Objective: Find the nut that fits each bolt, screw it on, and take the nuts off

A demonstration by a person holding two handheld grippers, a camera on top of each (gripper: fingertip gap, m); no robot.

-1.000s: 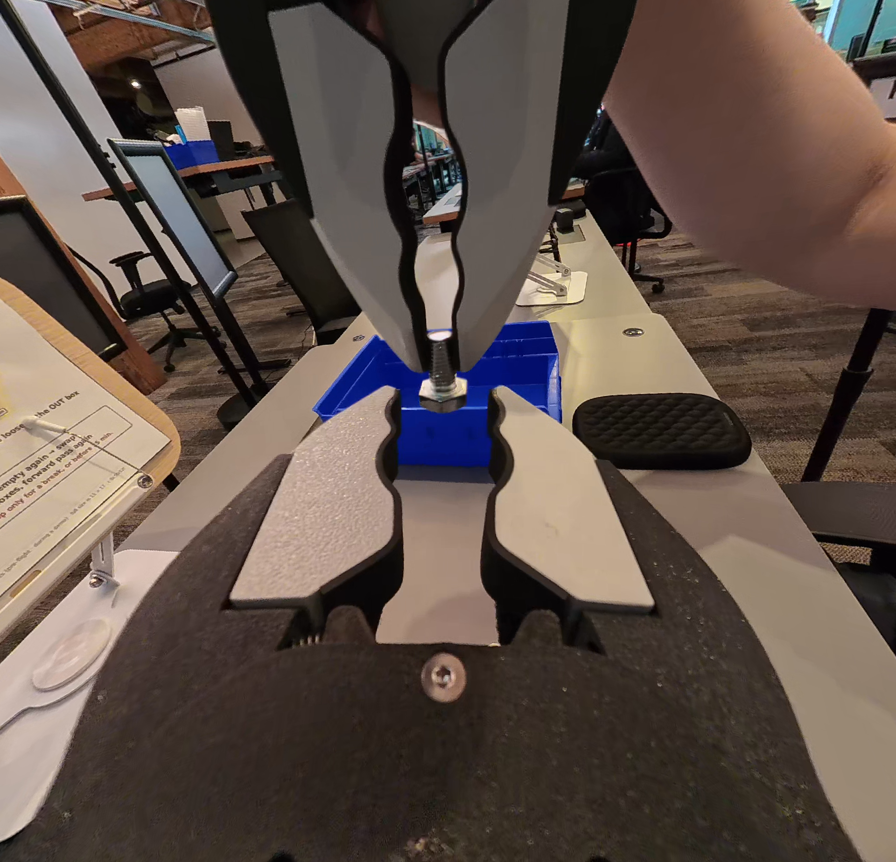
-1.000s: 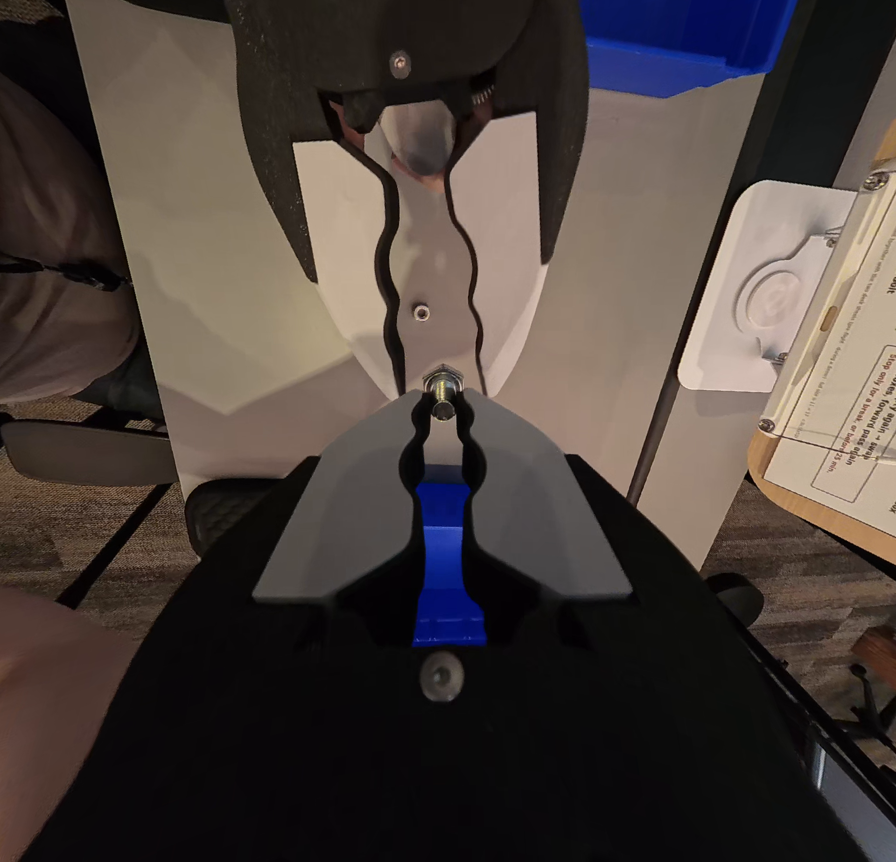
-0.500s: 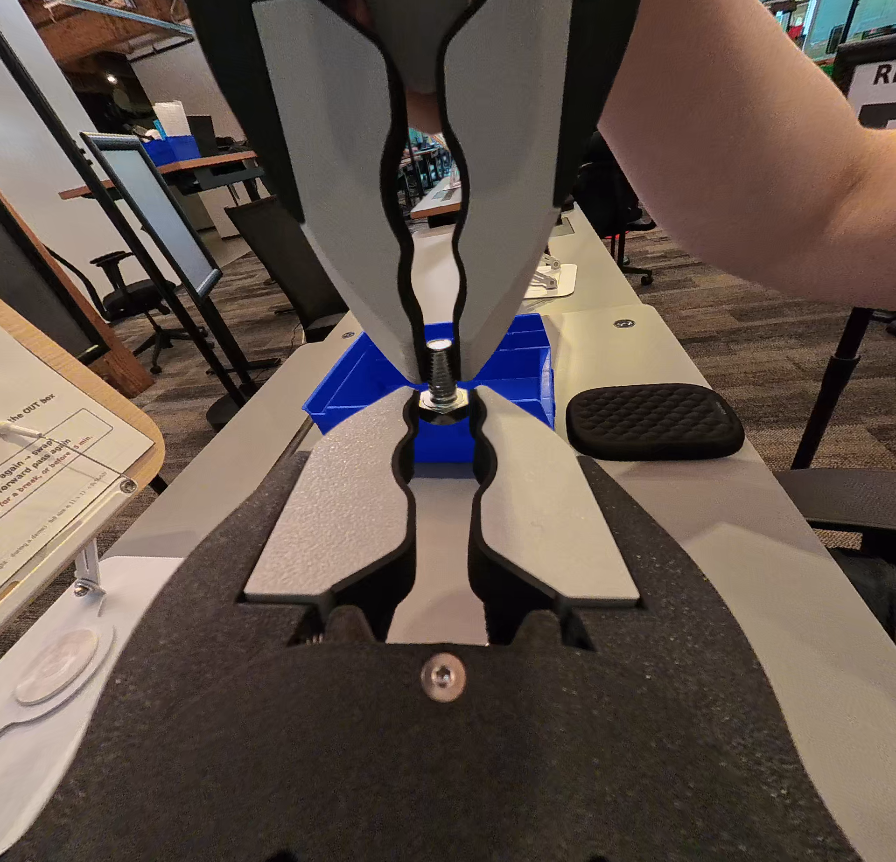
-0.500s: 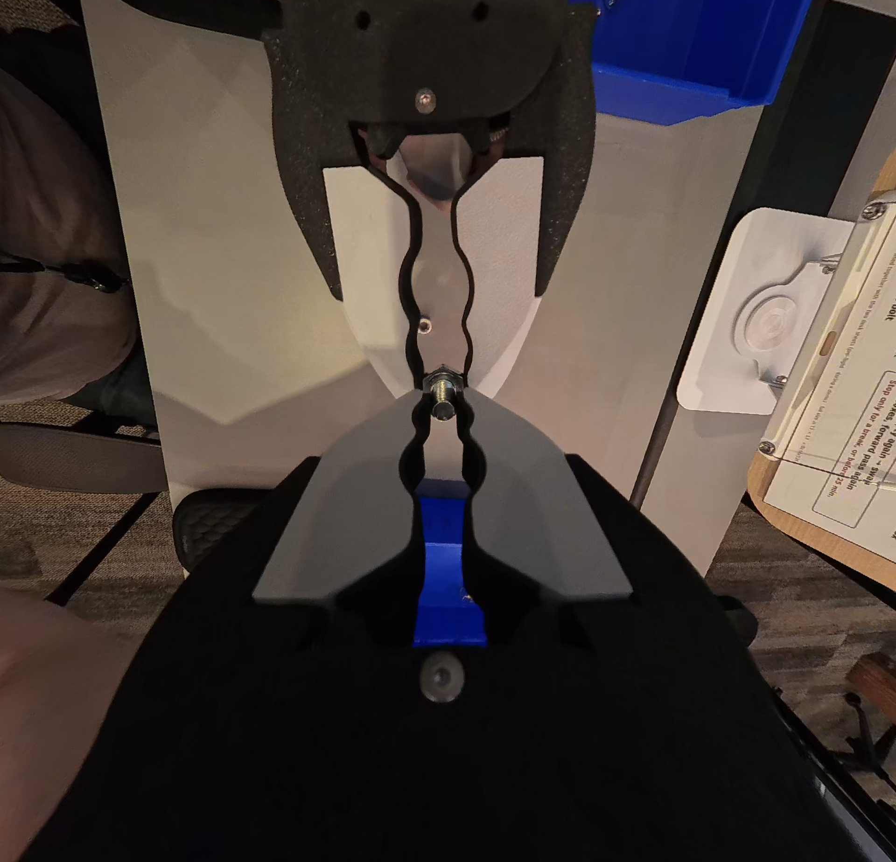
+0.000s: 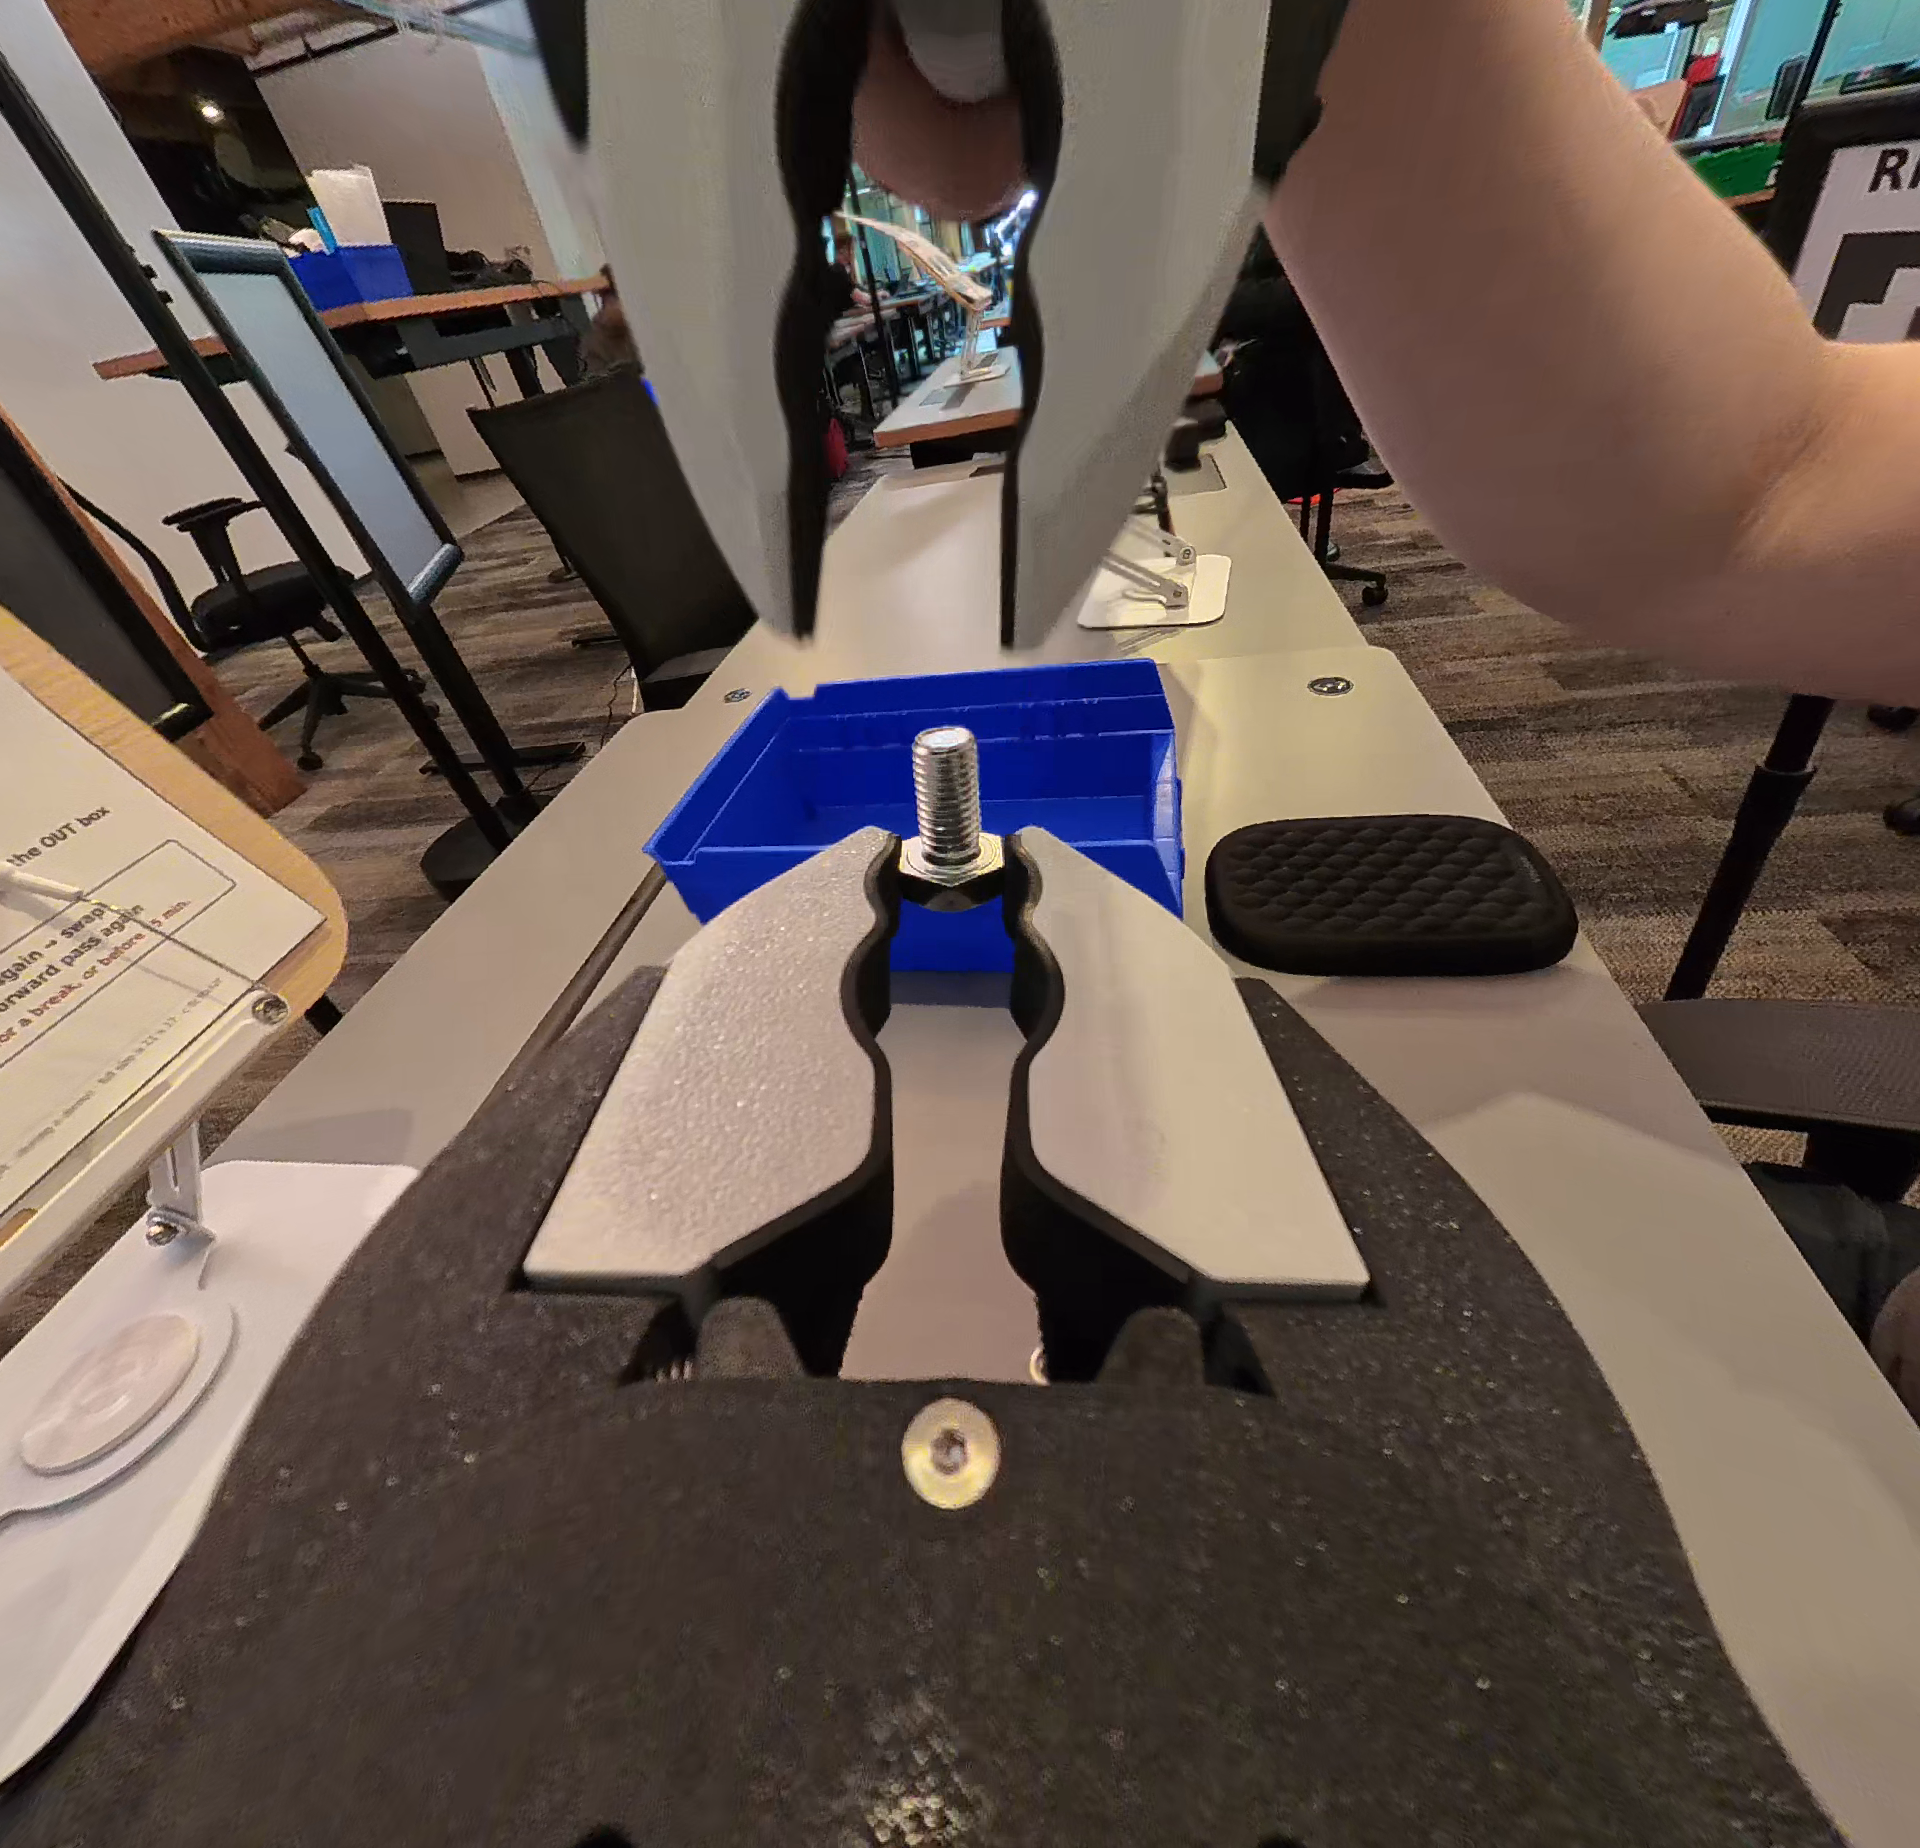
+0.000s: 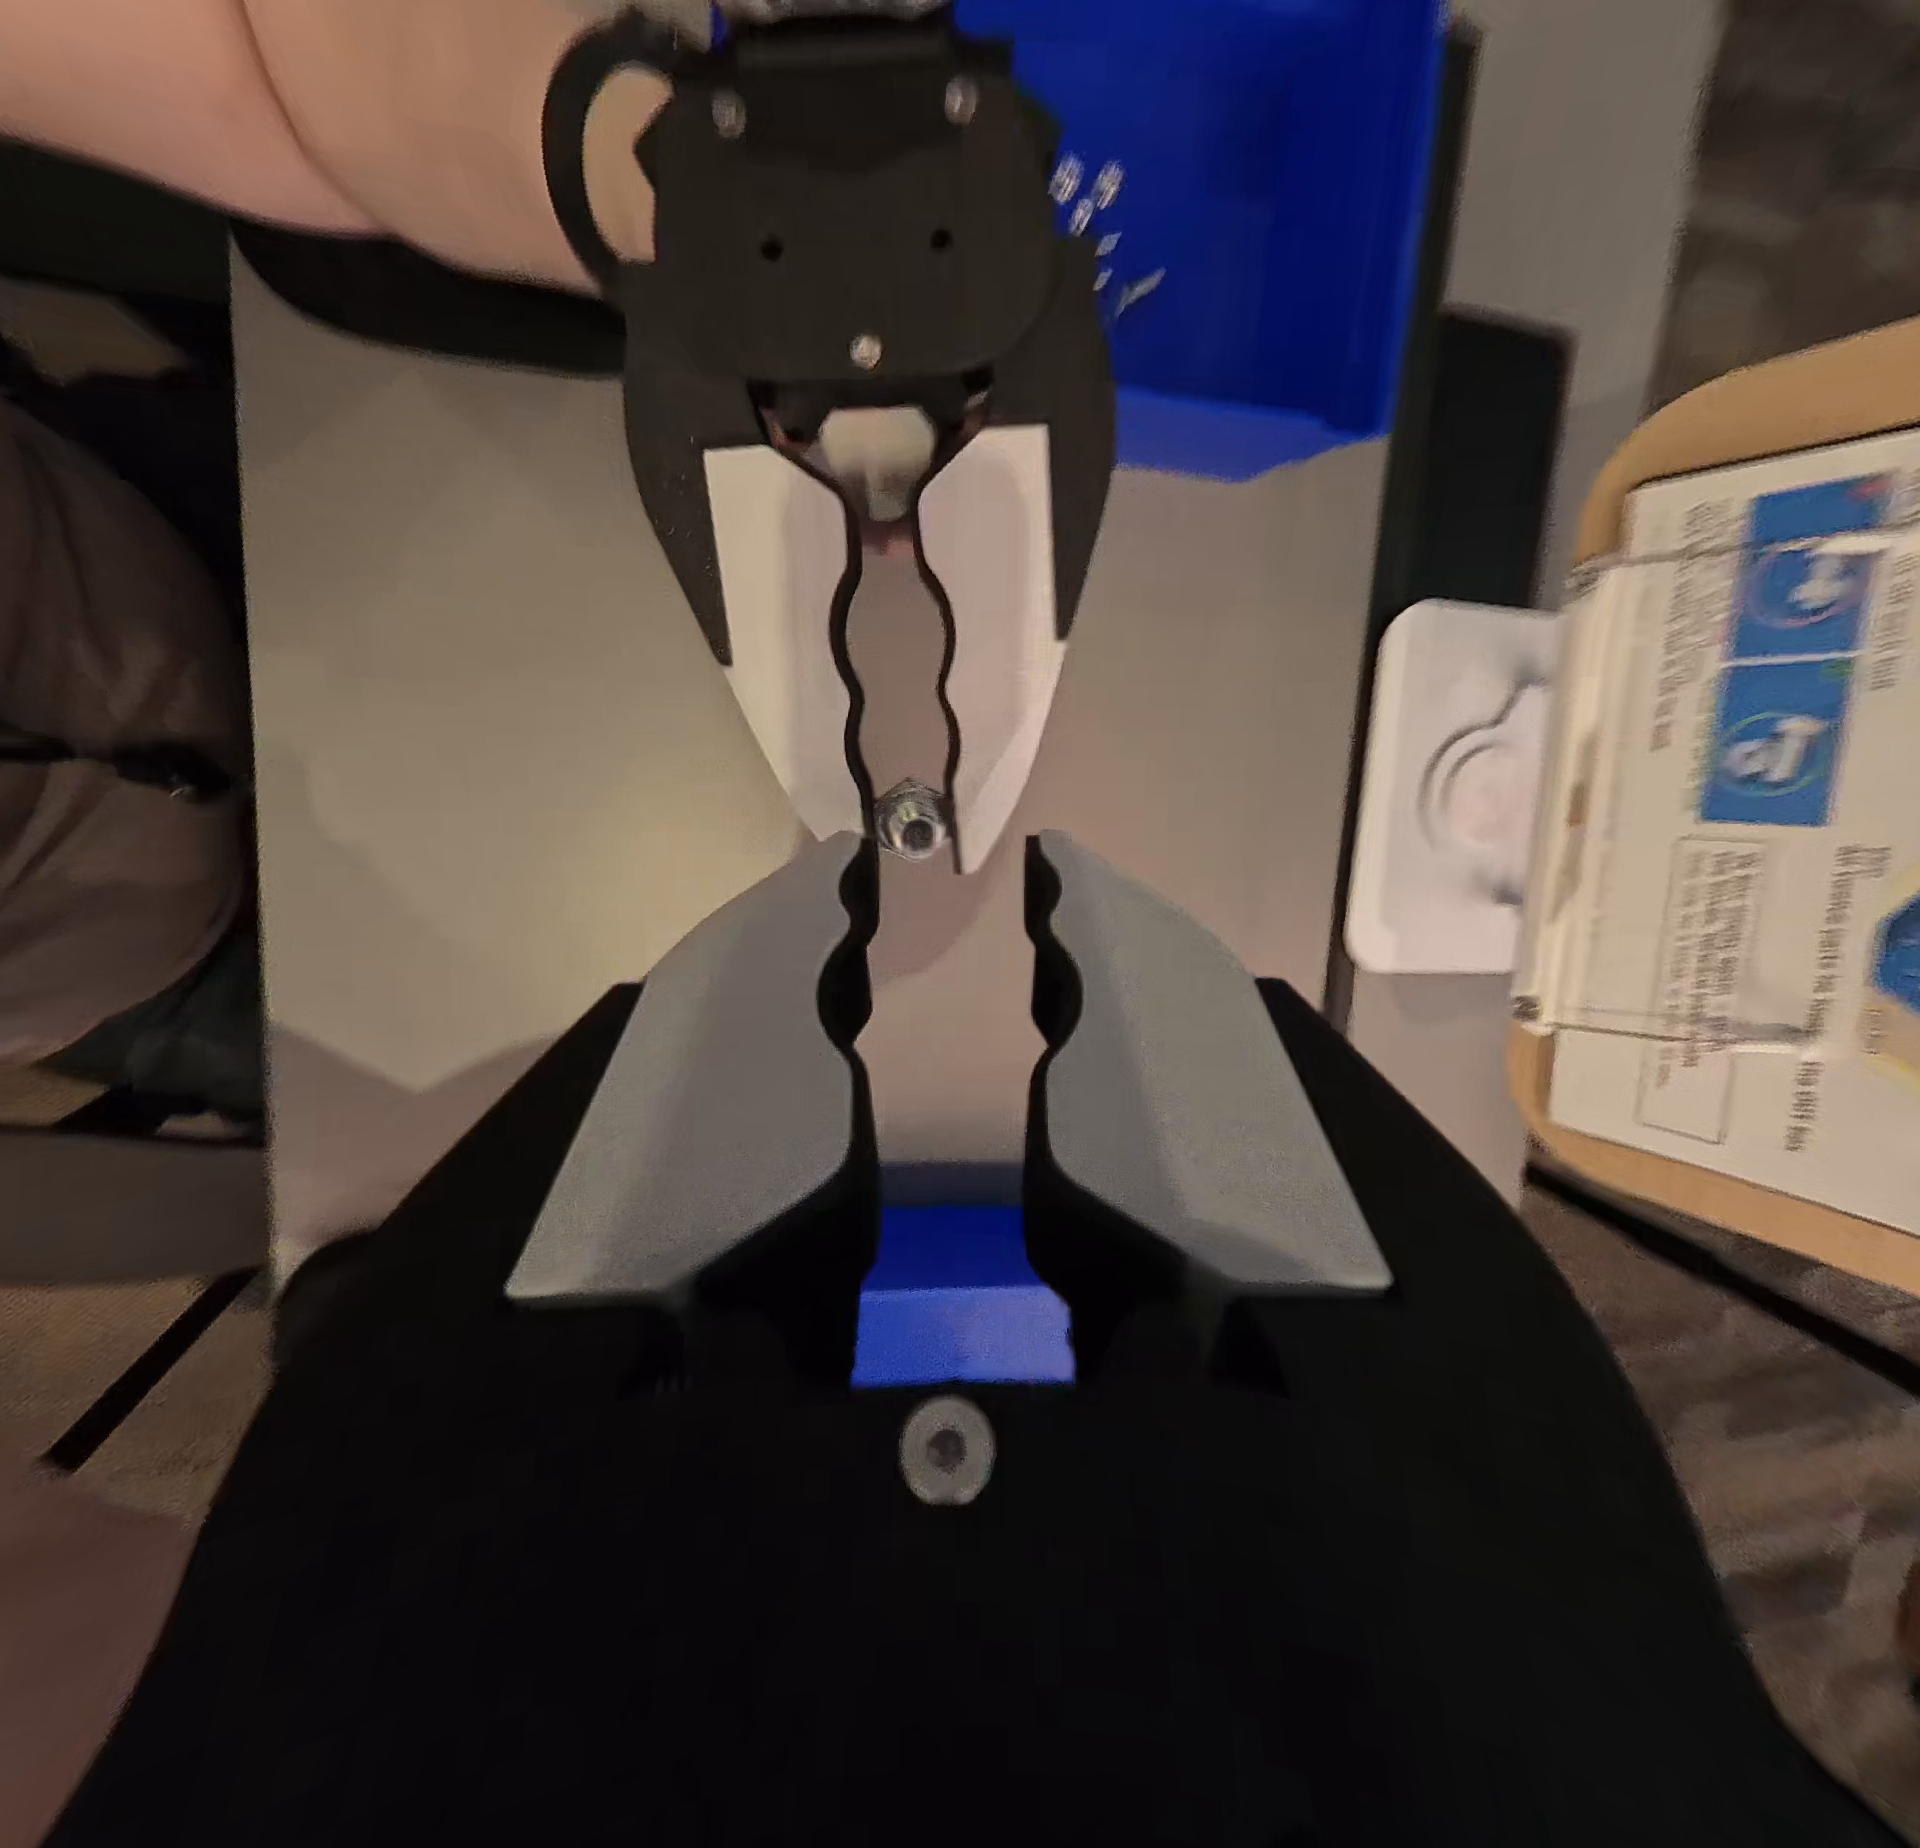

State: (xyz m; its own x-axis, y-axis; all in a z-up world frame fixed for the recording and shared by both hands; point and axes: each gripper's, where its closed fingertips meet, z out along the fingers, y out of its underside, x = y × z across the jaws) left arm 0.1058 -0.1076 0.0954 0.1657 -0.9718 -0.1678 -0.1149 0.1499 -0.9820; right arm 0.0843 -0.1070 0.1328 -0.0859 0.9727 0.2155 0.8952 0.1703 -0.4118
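A silver bolt (image 5: 943,790) stands upright with its threaded end up. My left gripper (image 5: 948,868) is shut on the hex piece at its base, whether nut or bolt head I cannot tell. It holds the bolt in front of a blue bin (image 5: 727,863). My right gripper (image 5: 904,635) hangs above the bolt, open and empty, its tips clear of the thread. In the right wrist view my right gripper (image 6: 940,848) looks down on the bolt's end (image 6: 909,824), which sits between the fingertips (image 6: 997,801) of the left gripper.
A black ridged pad (image 5: 1392,894) lies right of the blue bin on the grey table (image 5: 1351,738). A second blue bin (image 6: 1247,240) with several bolts sits behind the left gripper. An instruction sheet on a stand (image 6: 1714,811) is at the side. Some 5 cm of space lies between my two pairs of fingers.
My right gripper has opened, let go of the bolt's thread and lifted away. My left gripper closed on the hex base and now holds the bolt alone.
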